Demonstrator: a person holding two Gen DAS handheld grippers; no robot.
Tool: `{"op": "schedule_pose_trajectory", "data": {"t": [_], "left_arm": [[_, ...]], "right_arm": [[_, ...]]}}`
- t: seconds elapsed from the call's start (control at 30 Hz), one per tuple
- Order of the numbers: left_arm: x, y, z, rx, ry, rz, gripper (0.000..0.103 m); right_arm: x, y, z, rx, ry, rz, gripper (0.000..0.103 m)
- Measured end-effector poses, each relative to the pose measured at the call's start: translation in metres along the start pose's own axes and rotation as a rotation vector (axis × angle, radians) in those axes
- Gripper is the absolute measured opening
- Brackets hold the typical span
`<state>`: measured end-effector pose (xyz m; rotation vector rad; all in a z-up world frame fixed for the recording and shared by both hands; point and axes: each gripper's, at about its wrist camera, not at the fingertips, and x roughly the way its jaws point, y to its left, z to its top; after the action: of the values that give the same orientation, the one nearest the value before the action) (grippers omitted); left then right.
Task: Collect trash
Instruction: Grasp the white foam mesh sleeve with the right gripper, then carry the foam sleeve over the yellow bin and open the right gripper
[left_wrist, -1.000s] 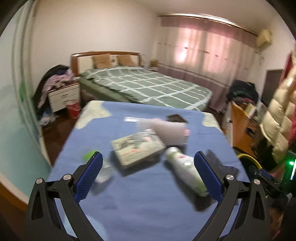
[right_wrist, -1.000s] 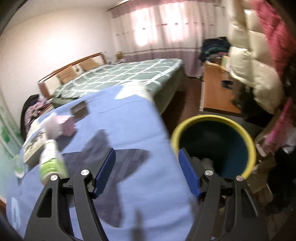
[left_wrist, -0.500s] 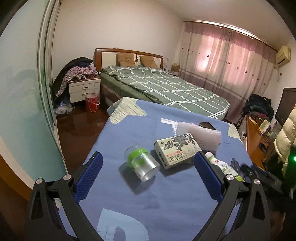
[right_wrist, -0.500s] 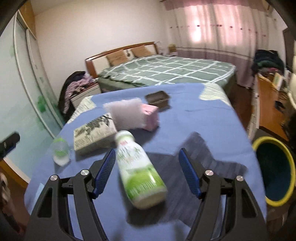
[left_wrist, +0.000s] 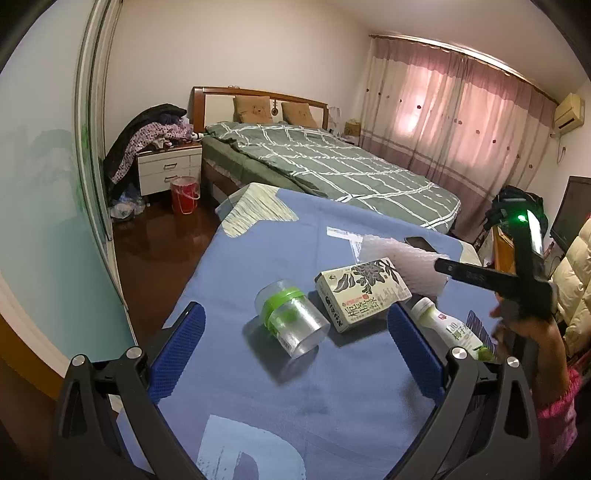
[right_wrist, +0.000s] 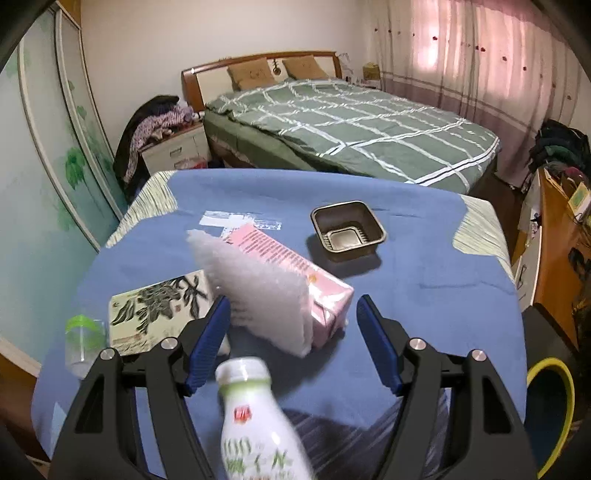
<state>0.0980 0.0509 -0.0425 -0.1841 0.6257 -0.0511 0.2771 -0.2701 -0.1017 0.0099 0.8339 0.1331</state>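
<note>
Behind everything is a bedroom with a big bed (left_wrist: 332, 173) under a green checked cover, pink curtains (left_wrist: 454, 110) on the right and a white nightstand (left_wrist: 168, 171) on the left. Close to the cameras is a table with a blue cloth (left_wrist: 295, 398). Dark wood floor (left_wrist: 159, 243) lies open past the table's left edge. On the right, a yellow-rimmed bin (right_wrist: 550, 410) sits low beside the table's right edge.

Near the front of the cloth there is lots of free room. All the trash sits together in the middle.

The left gripper (left_wrist: 295, 339) hangs over the near part of the table with its blue jaws wide apart. Nothing is between them, and they touch nothing. A clear jar with a green lid (left_wrist: 290, 323) lies on its side just past them.

The right gripper (right_wrist: 293, 343) also has its jaws wide apart and grips nothing. A white and green bottle (right_wrist: 255, 424) lies under it, with its cap toward the jaws. In the left view, a hand (left_wrist: 532, 328) holds this gripper at the right edge of the table.

Just past the right jaws lies a pink carton (right_wrist: 295, 269) with a sheet of white foam wrap (right_wrist: 258, 291) leaning on it. A box with a leaf picture (right_wrist: 159, 310) lies to the left, touching the foam. A dark square tray (right_wrist: 347, 230) sits alone on the far side, well apart from the rest. A flat white label (right_wrist: 229, 221) is on the cloth near the far left.
</note>
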Motion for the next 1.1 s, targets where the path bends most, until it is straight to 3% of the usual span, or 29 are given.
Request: {"op": "schedule_pose_trajectory", "data": {"t": [0.13, 0.3, 0.83, 0.97, 1.1], "left_arm": [[0.002, 0.000, 0.000, -0.004, 0.006, -0.001, 0.097], [0.005, -0.001, -0.001, -0.002, 0.018, -0.002, 0.097], [0.008, -0.025, -0.011, 0.034, 0.042, -0.041, 0.097], [0.003, -0.034, -0.013, 0.051, 0.040, -0.056, 0.097], [0.000, -0.049, -0.018, 0.079, 0.045, -0.080, 0.097]], "right_arm": [[0.018, 0.001, 0.005, -0.016, 0.049, 0.022, 0.056], [0.022, 0.004, 0.006, -0.020, 0.064, 0.060, 0.018], [-0.107, -0.028, -0.035, 0.098, -0.177, 0.137, 0.013], [-0.133, -0.057, -0.058, 0.186, -0.228, 0.056, 0.013], [-0.161, -0.103, -0.091, 0.309, -0.303, -0.160, 0.013]]}}
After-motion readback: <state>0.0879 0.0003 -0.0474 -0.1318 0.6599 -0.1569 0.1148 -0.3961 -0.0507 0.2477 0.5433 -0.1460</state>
